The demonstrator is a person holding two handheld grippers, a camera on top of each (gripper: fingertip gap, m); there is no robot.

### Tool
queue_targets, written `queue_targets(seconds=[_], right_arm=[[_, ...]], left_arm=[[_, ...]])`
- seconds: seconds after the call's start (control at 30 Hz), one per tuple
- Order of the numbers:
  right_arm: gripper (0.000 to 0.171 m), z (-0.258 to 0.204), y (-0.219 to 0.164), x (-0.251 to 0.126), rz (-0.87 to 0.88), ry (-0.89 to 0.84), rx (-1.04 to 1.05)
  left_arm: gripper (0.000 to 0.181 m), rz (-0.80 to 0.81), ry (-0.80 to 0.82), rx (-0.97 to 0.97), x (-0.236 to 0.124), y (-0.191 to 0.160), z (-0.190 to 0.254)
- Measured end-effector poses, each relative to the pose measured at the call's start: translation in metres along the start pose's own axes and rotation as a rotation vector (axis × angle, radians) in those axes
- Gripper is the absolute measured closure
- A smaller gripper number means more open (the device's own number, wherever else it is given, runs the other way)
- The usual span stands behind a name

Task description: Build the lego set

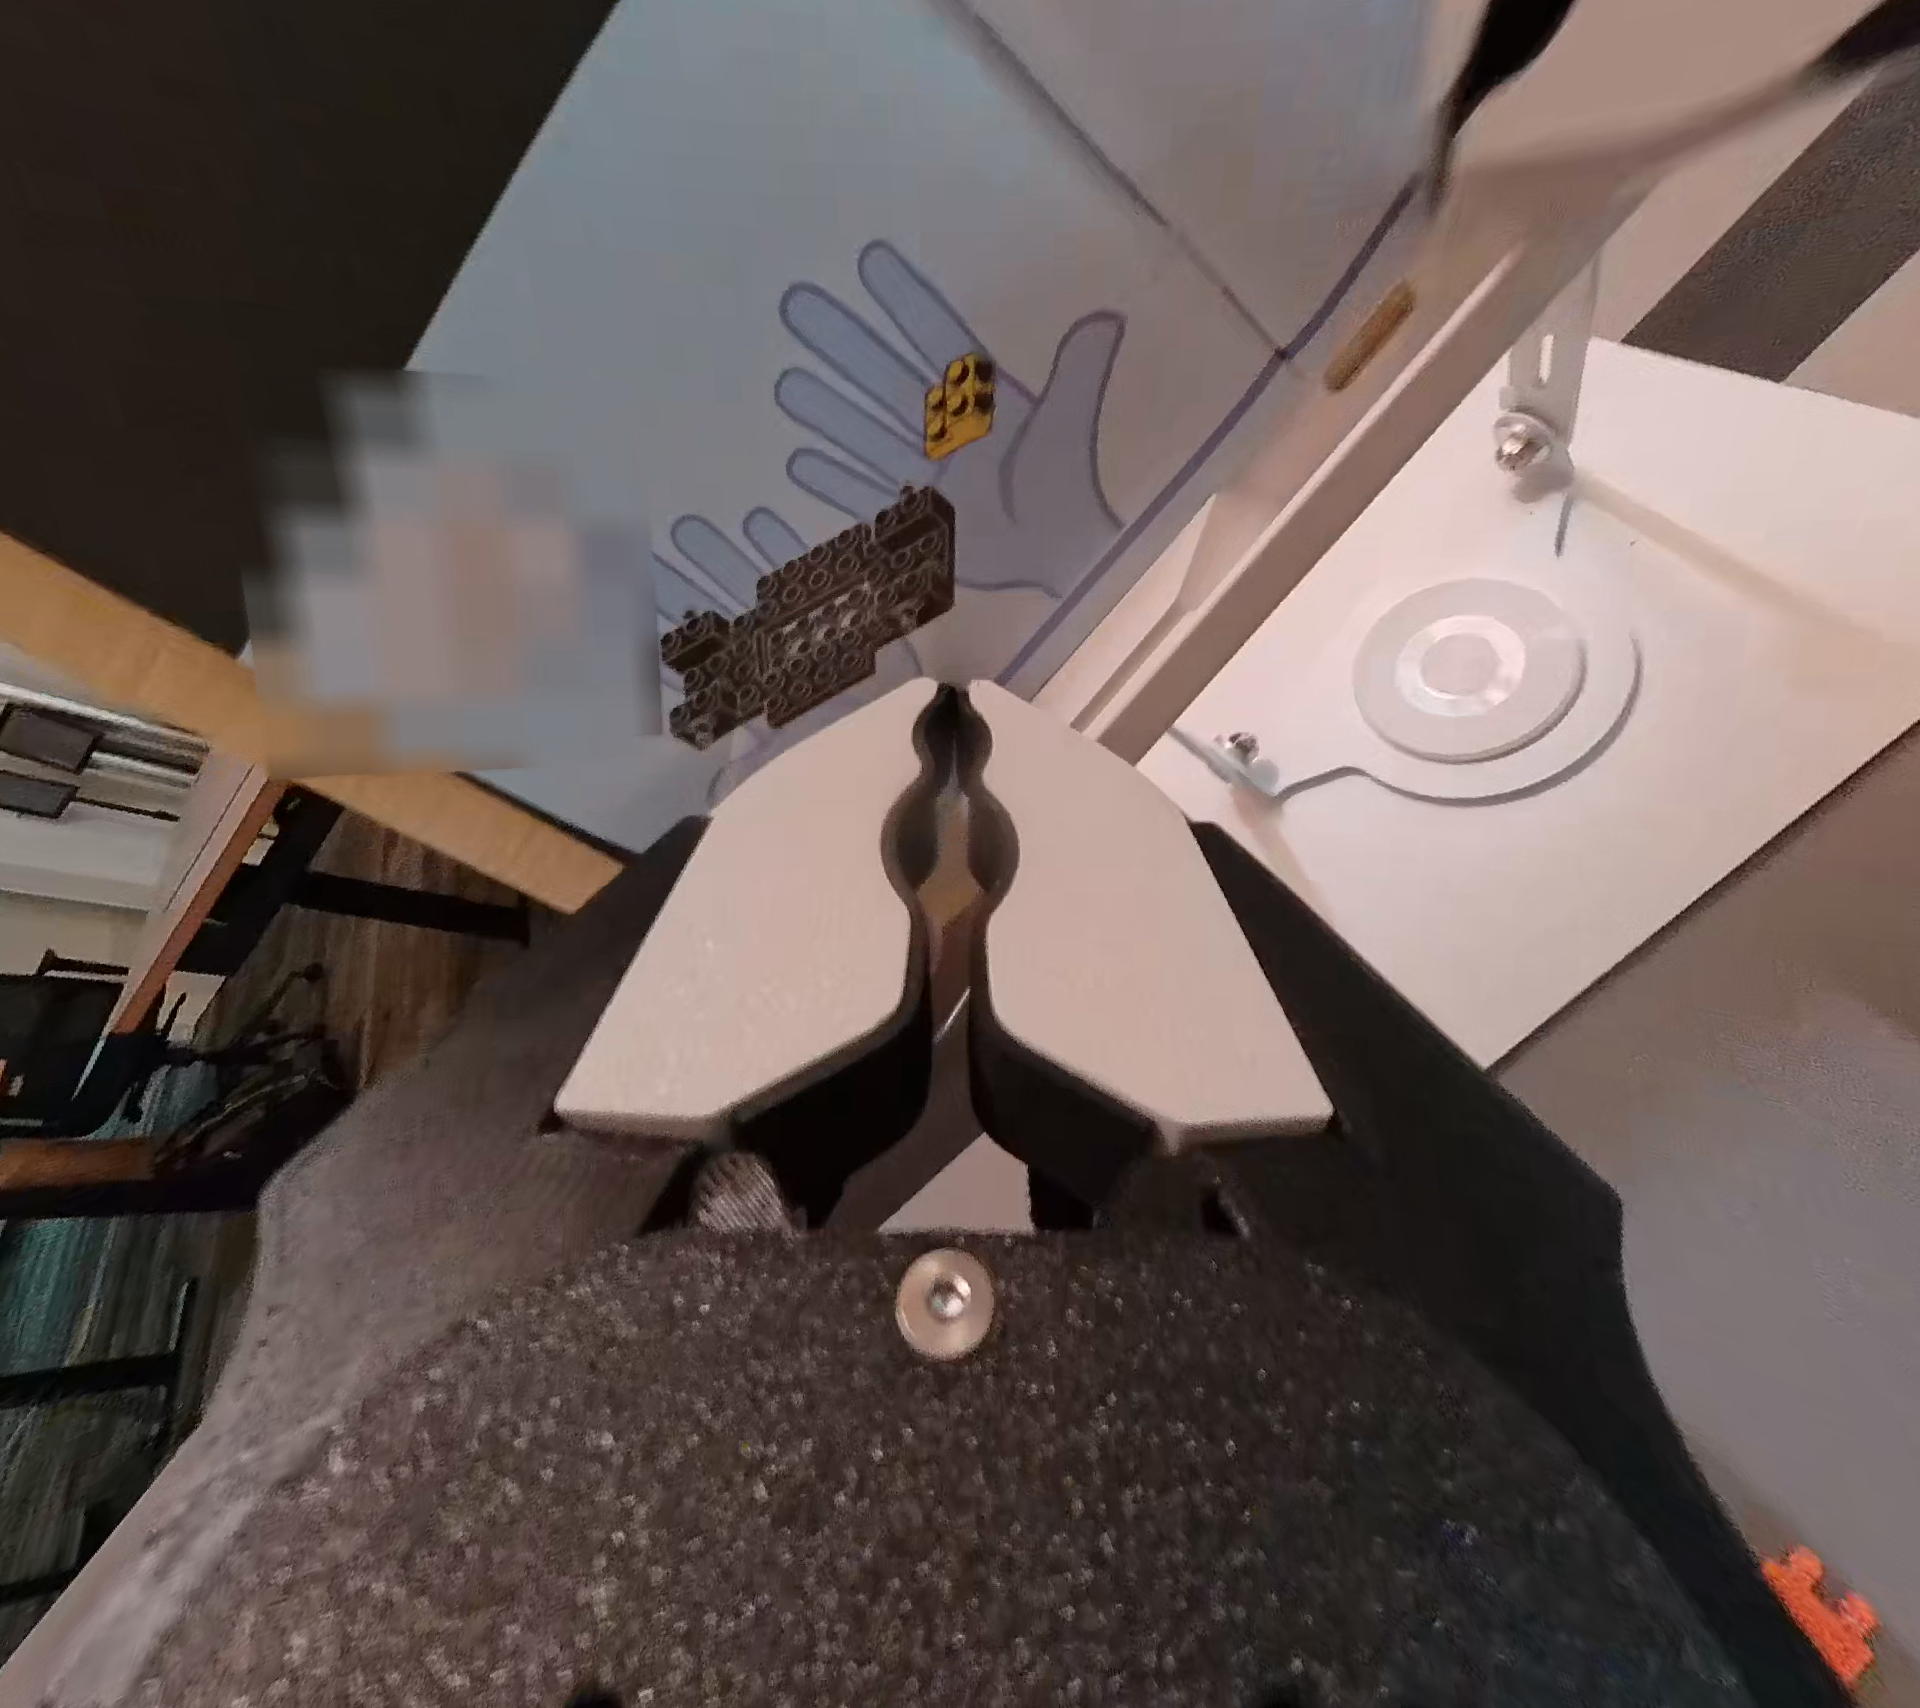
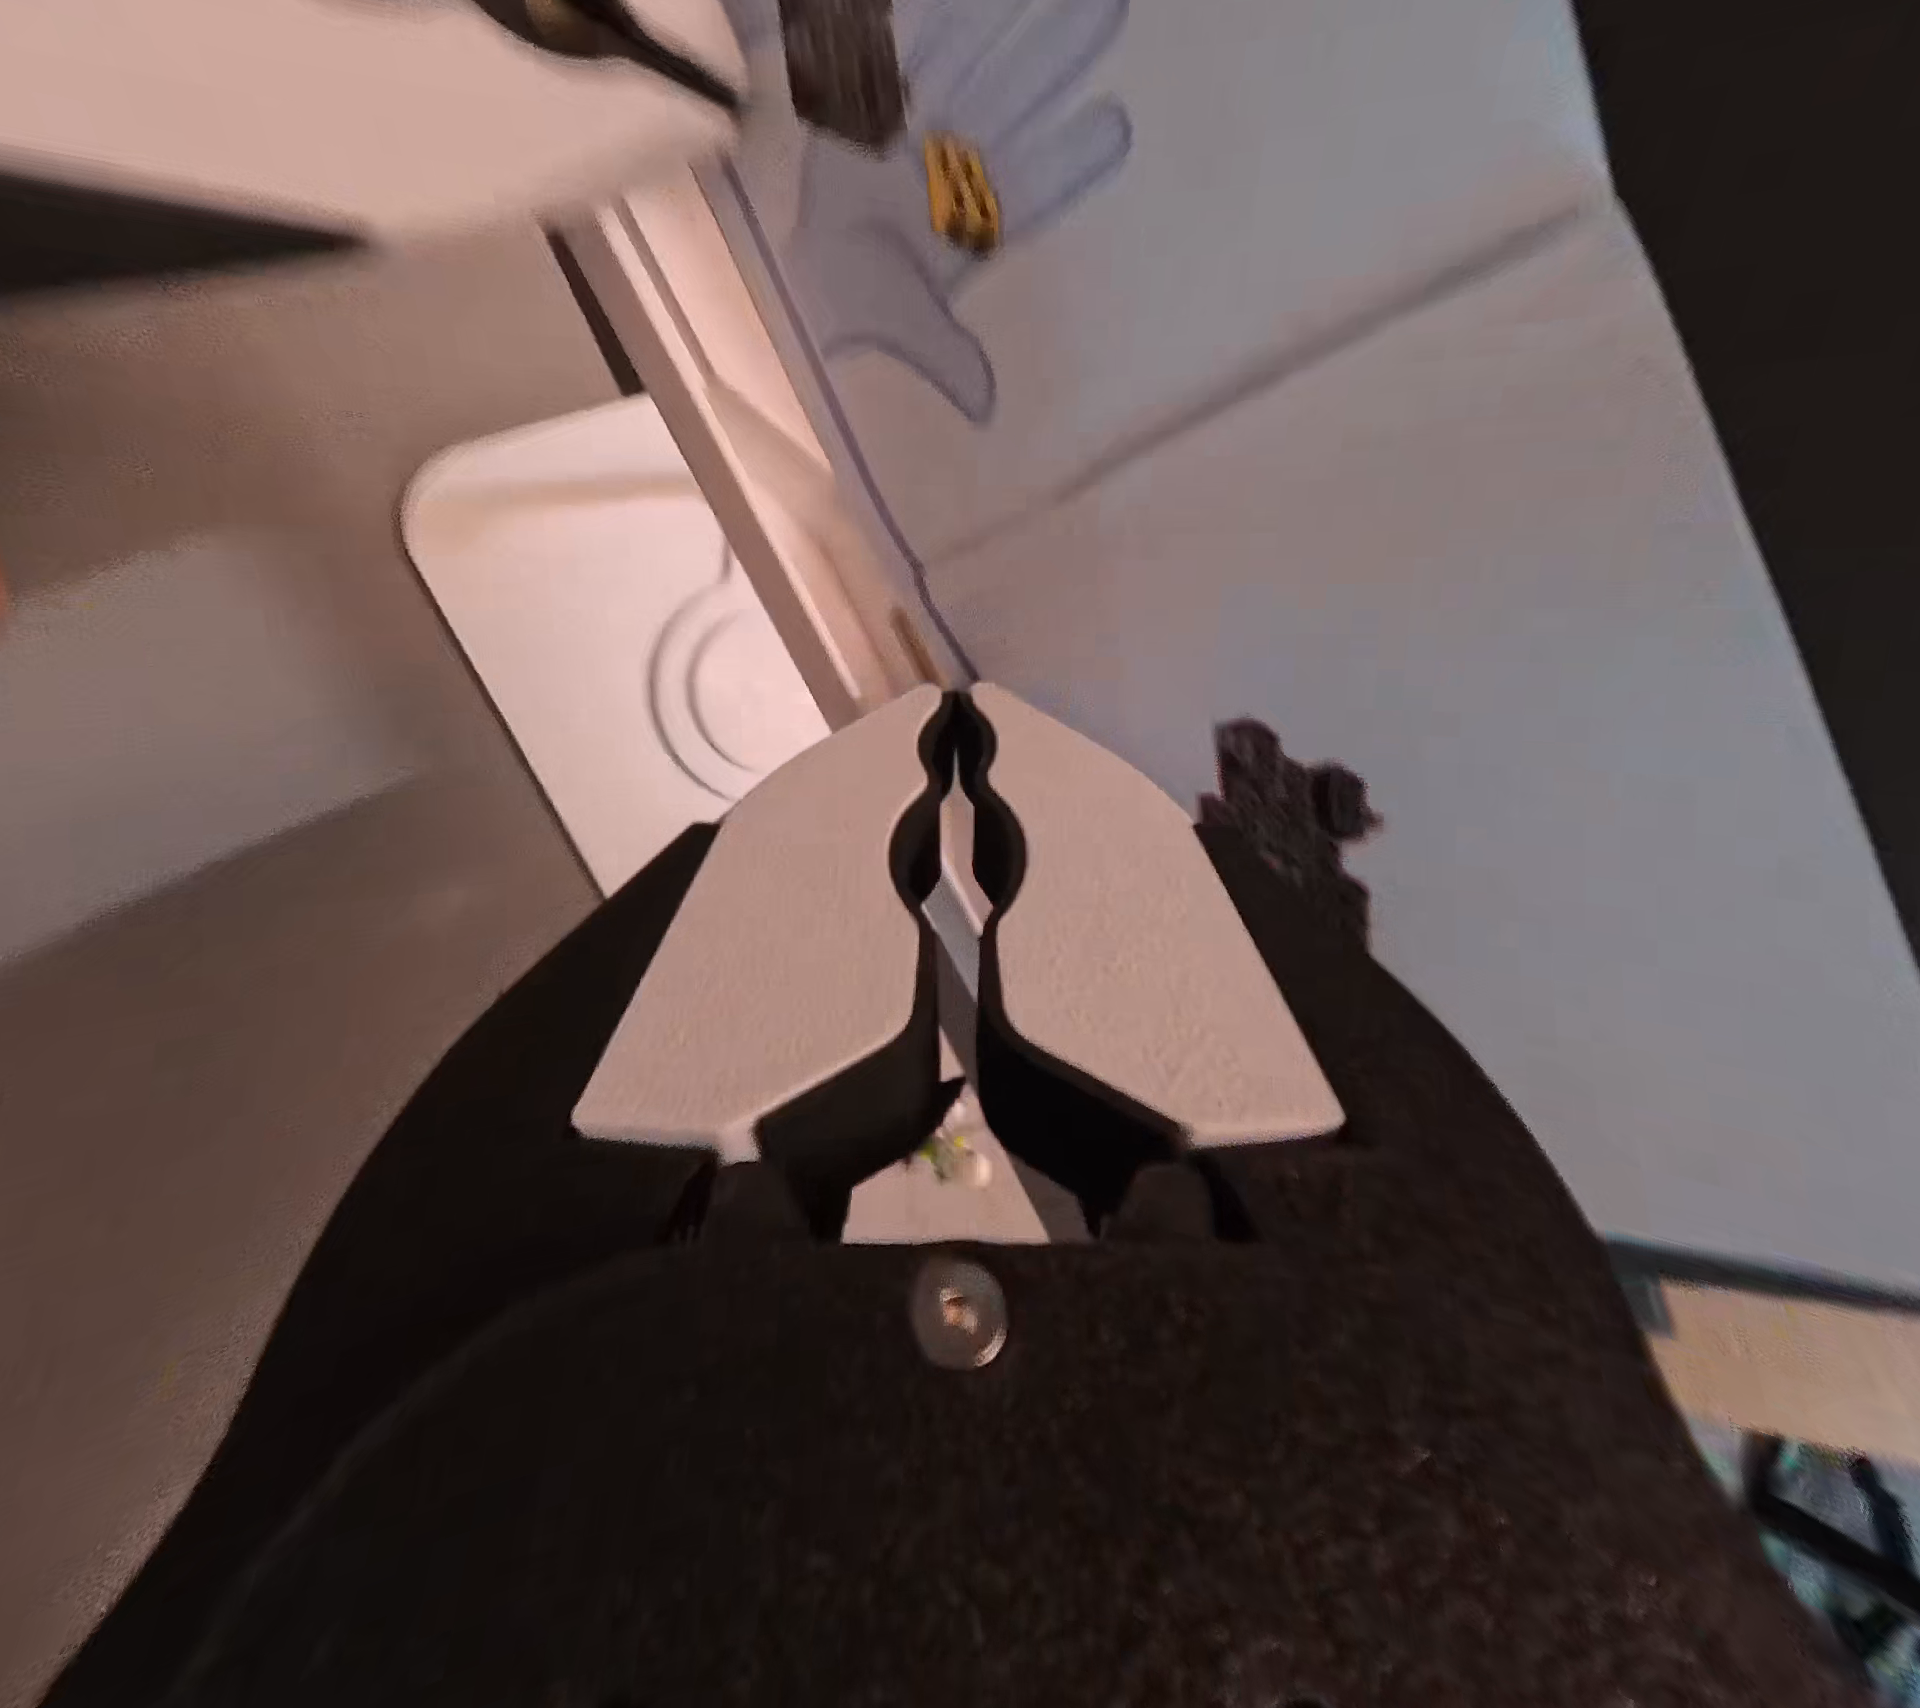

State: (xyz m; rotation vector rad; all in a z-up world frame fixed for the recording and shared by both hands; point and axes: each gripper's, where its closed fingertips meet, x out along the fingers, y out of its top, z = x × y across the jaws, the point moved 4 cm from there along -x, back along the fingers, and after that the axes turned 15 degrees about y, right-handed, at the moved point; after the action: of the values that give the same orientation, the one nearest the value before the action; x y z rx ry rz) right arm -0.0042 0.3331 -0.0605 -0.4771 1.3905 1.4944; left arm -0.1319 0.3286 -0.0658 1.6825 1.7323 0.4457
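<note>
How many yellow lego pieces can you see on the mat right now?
1. The yellow piece lies on the mat's printed hand outline, apart from the black assembly. Others may be hidden behind the grippers.
</note>
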Motion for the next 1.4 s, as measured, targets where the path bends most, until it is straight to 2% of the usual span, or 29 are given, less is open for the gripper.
queue_targets(seconds=[0.13,0.23,0.4,0.53,0.7,0.87,1.03,1.17,1.27,1.4], right_arm=[[0.171,0.023,-0.045,-0.026,-0.054,-0.002,0.055],[0.171,0.032,-0.071,-0.036,0.013,0.021,0.102],[0.171,0.025,-0.075,-0.038,0.091,-0.024,0.104],[0.171,0.015,-0.073,-0.049,0.154,0.003,0.151],[0.171,-0.007,-0.057,-0.062,0.282,0.025,0.128],[0.170,-0.023,-0.017,-0.050,0.387,-0.001,0.050],[0.171,-0.029,0.028,-0.014,0.358,0.028,0.013],[0.171,-0.015,0.050,0.019,0.257,-0.062,0.024],[0.171,-0.011,0.055,0.020,0.250,-0.037,0.127],[0.171,-0.014,0.053,0.020,0.242,-0.044,0.123]], left_arm=[[0.181,-0.016,-0.005,-0.016,0.000,-0.007,-0.008],[0.181,-0.028,-0.005,-0.018,0.000,-0.010,-0.010],[0.181,-0.018,-0.004,-0.026,-0.006,-0.009,-0.010],[0.181,0.031,-0.022,-0.081,-0.026,-0.007,-0.016],[0.181,0.060,-0.026,-0.177,-0.048,-0.015,-0.021],[0.181,0.071,-0.013,-0.271,-0.058,-0.023,-0.017],[0.181,0.082,-0.025,-0.324,-0.065,-0.022,-0.010],[0.181,0.084,-0.058,-0.370,-0.062,-0.023,-0.004],[0.181,0.097,-0.067,-0.367,-0.057,-0.024,0.000],[0.181,0.102,-0.035,-0.348,-0.034,-0.020,-0.006]])
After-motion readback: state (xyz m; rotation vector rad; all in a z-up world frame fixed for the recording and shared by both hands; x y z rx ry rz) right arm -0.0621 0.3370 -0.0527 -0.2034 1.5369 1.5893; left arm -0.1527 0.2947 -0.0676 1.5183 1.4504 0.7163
